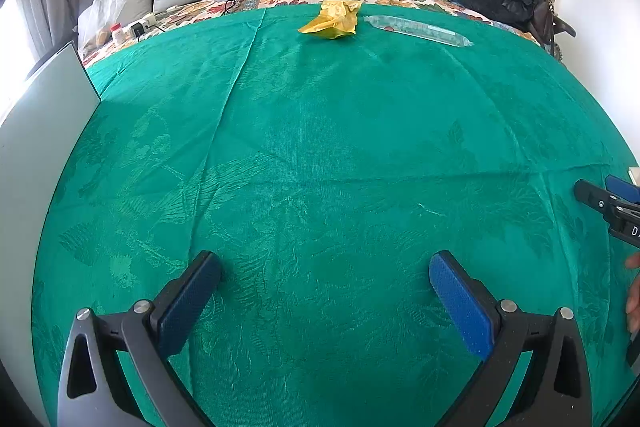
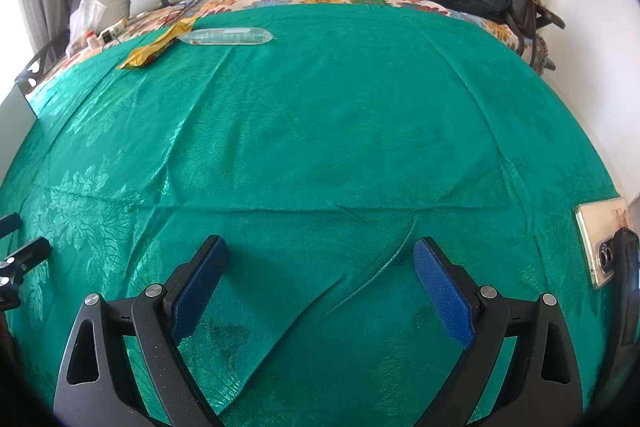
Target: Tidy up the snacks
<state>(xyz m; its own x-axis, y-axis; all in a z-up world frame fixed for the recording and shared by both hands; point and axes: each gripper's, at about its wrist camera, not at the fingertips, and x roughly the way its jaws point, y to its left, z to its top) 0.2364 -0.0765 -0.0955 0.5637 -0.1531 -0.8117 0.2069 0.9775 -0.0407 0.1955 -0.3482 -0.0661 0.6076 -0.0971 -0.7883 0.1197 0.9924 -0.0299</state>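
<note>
Both claws hang released over the green cloth (image 1: pixel 320 147) on the bed, your left claw (image 1: pixel 324 287) and right claw (image 2: pixel 320 271) each holding nothing. The yellow snack packet (image 1: pixel 332 19) lies far off at twelve o'clock, just beside the clear wrapped roll (image 1: pixel 416 29) (contents too small to tell). You should expect both to be light, crinkly and slippery; pinch the packet's flat sealed edge, and take the roll gently across its middle

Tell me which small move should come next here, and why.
Probably reach one set of tongs forward toward the yellow snack bag. Both the left tongs and right tongs are open and empty over the green cloth, while the bag and clear packet lie at its far edge.
</note>
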